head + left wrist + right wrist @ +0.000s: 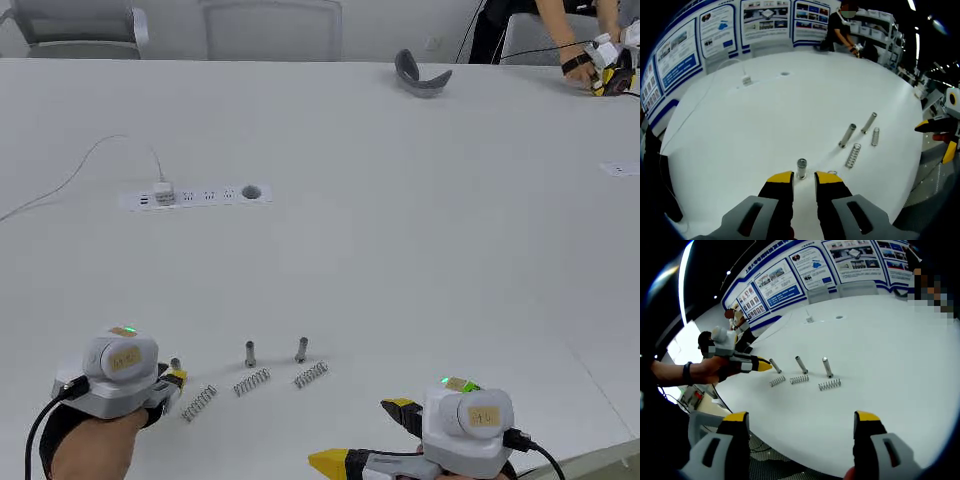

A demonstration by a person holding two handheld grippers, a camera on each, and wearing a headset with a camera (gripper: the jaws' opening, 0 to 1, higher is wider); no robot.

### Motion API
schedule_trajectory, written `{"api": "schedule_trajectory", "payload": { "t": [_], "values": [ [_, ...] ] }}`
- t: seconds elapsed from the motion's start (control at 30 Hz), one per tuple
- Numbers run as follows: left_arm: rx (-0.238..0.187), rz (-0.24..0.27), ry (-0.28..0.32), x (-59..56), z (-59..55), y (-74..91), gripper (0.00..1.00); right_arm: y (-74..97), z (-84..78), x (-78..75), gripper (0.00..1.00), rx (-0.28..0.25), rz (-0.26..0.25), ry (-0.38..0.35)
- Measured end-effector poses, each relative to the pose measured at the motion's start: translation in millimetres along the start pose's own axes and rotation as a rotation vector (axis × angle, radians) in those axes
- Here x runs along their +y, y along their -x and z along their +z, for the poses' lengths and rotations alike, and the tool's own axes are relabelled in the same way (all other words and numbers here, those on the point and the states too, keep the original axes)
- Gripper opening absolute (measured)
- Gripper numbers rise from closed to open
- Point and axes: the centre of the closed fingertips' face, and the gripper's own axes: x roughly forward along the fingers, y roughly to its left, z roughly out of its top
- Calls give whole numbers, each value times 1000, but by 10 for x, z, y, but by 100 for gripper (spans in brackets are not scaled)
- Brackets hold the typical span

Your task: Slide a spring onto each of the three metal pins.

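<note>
Three short metal pins stand upright in a row near the table's front: left pin (176, 364), middle pin (250, 353), right pin (301, 349). A loose spring lies flat in front of each: (199, 402), (252, 381), (311, 374). My left gripper (172, 380) (803, 178) is at the left pin (801, 168), which stands just ahead of the narrow gap between its yellow tips, untouched. My right gripper (365, 433) (802, 417) hovers wide open and holds nothing, well short of the pins (801, 364) and springs (799, 379).
A white power strip (195, 196) with a plug and cable lies mid-table on the left. A grey curved band (420, 75) rests at the far side. Another person's hands (600, 62) work at the far right corner. The table edge (600, 455) runs close on my right.
</note>
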Motion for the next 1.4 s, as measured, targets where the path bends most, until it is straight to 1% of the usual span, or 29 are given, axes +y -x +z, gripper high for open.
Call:
{"api": "schedule_trajectory", "payload": {
  "t": [0.07,0.17,0.27,0.3,0.37,0.43,0.5,0.57,0.7,0.87,1.03,1.27,1.4],
  "values": [
    [7,-4,13,-7,-49,17,18,-5,7,5,87,-3,2,-2],
    [18,-9,13,-24,-123,49,20,-6,5,-2,87,-4,2,-2],
    [21,-23,28,-36,-185,74,23,-3,0,-2,87,-3,2,-1],
    [21,-35,34,-50,-209,82,24,1,-2,0,87,-3,2,-2],
    [28,-41,6,-64,-248,114,27,3,-4,5,87,-1,2,0],
    [25,-53,4,-72,-267,143,28,-2,-12,-2,87,-1,2,1],
    [33,-64,8,-83,-308,172,30,-3,-11,5,87,-1,2,0],
    [31,-89,-8,-127,-340,208,33,-10,-13,10,87,0,3,0],
    [35,-114,-32,-160,-404,271,37,-27,-22,28,87,3,7,1],
    [27,-134,-28,-180,-436,330,44,-49,-38,44,87,9,13,4],
    [15,-164,-44,-227,-438,321,54,-65,-42,56,87,13,18,5],
    [21,-186,-65,-306,-429,292,54,-60,-38,47,87,12,15,7],
    [30,-194,-72,-339,-431,249,54,-44,-40,31,87,12,10,7]
  ]
}}
